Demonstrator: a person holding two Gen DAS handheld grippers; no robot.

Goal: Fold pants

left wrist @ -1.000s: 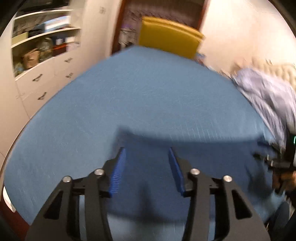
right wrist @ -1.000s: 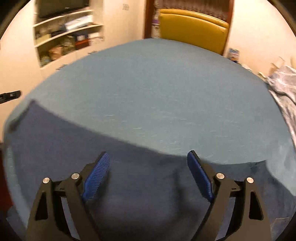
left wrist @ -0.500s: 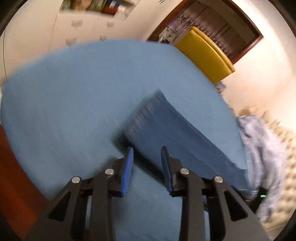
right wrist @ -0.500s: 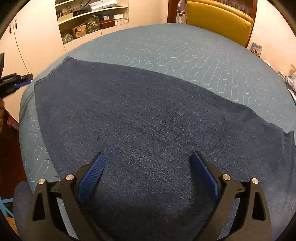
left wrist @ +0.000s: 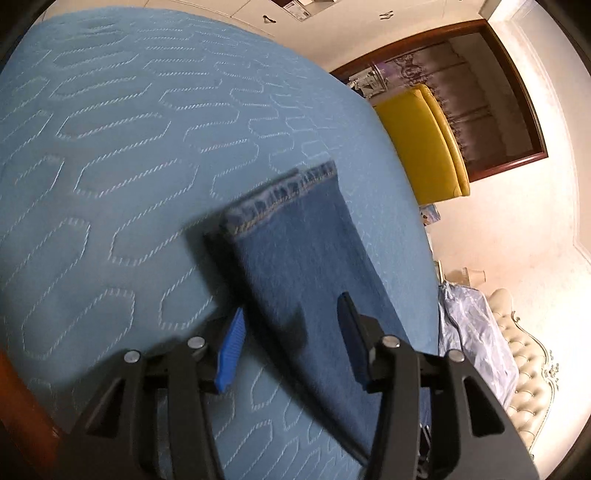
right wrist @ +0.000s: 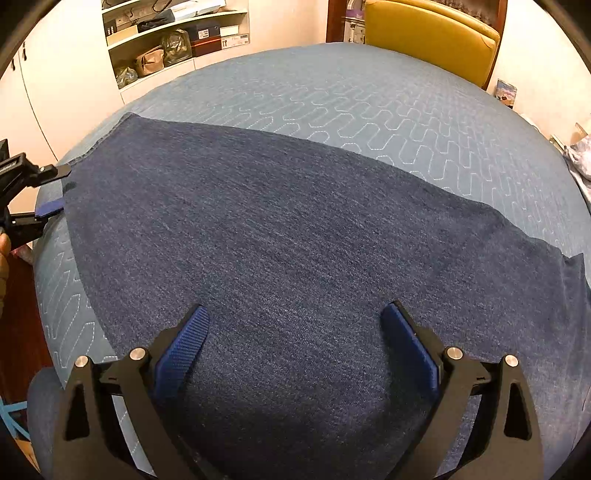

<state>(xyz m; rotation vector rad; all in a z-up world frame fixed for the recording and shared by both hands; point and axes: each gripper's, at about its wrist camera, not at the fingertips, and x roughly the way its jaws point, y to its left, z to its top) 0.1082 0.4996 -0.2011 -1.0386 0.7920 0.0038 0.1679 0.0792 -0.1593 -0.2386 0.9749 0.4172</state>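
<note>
Dark blue denim pants [right wrist: 295, 229] lie flat across the light blue quilted bed cover [right wrist: 369, 96]. In the left wrist view a pant leg [left wrist: 303, 266] runs away from me, its stitched hem [left wrist: 280, 199] at the far end. My left gripper [left wrist: 290, 339] is open, its blue pads either side of the leg's near edge. It also shows at the left edge of the right wrist view [right wrist: 51, 192], by the hem corner. My right gripper [right wrist: 295, 347] is wide open over the middle of the pants, holding nothing.
A yellow chair [right wrist: 428, 33] stands beyond the far bed edge. Shelves with bags and boxes [right wrist: 166, 40] are at the back left. A pale crumpled cloth [left wrist: 476, 332] and a tufted headboard [left wrist: 528, 376] lie to the right. The bed's wooden edge [left wrist: 22, 402] is near left.
My left gripper has opened wider and moved closer onto the pant leg near the hem. My right gripper has stayed open over the pants, which now lie spread flat.
</note>
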